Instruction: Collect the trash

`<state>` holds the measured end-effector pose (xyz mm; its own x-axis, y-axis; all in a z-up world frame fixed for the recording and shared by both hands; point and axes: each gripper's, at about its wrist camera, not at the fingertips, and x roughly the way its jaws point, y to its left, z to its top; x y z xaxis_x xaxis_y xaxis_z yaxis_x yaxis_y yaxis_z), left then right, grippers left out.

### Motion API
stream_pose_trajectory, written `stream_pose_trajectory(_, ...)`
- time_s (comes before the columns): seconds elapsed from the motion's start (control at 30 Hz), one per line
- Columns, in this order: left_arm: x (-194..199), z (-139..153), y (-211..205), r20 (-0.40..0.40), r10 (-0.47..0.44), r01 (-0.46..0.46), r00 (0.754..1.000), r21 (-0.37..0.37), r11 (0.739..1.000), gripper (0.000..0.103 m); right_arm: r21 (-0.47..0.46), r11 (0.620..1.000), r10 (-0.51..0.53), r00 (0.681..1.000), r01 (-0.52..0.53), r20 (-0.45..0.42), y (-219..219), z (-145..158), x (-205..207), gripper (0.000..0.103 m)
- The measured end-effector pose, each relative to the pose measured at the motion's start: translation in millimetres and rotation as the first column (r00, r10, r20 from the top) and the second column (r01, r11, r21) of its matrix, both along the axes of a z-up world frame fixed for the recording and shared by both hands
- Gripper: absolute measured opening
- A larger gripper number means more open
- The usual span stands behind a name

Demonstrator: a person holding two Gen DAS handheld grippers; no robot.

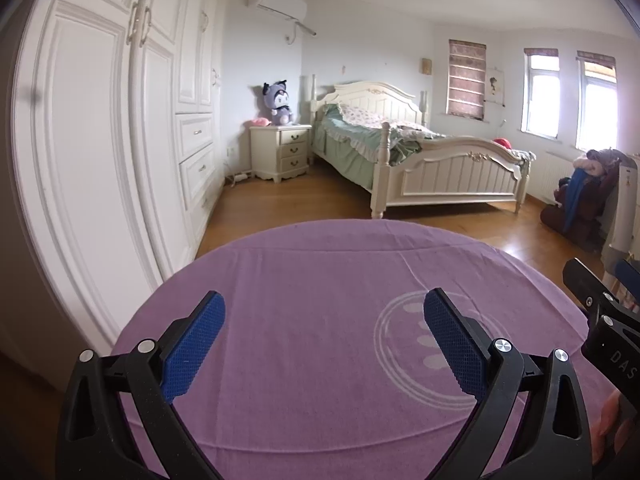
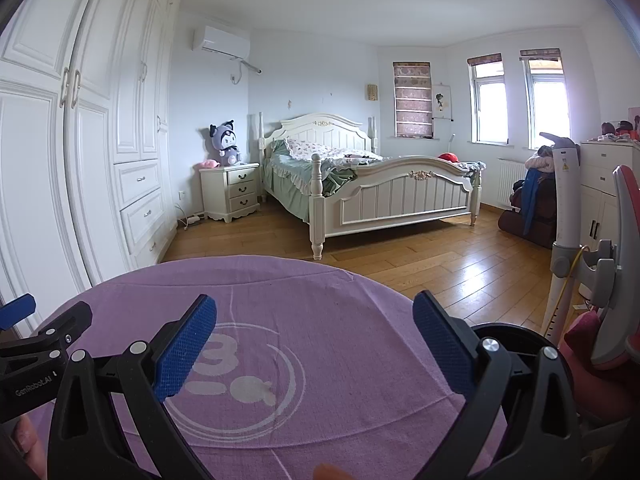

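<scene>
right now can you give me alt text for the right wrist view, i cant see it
The right gripper hovers open and empty over a round table under a purple cloth with a white circular logo. Beyond it, a bedroom: a cream bed, a purple plush toy on a nightstand, white wardrobes at left.

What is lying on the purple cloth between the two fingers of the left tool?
Nothing. In the left wrist view the left tool is open, and only bare purple cloth shows between its fingers; no trash lies there.
</scene>
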<state>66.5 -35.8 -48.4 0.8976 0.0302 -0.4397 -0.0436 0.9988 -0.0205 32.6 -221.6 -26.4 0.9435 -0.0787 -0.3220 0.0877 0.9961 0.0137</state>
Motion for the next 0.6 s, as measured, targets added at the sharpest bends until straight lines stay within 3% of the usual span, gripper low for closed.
stream_pose_trajectory(0.6, 0.4, 0.6, 3.9, -0.010, 0.024, -0.024, 1.000, -0.008, 1.000, 0.098, 0.002, 1.000, 0.000, 1.000, 0.000, 0.003, -0.2, -1.4, -1.3, 0.098)
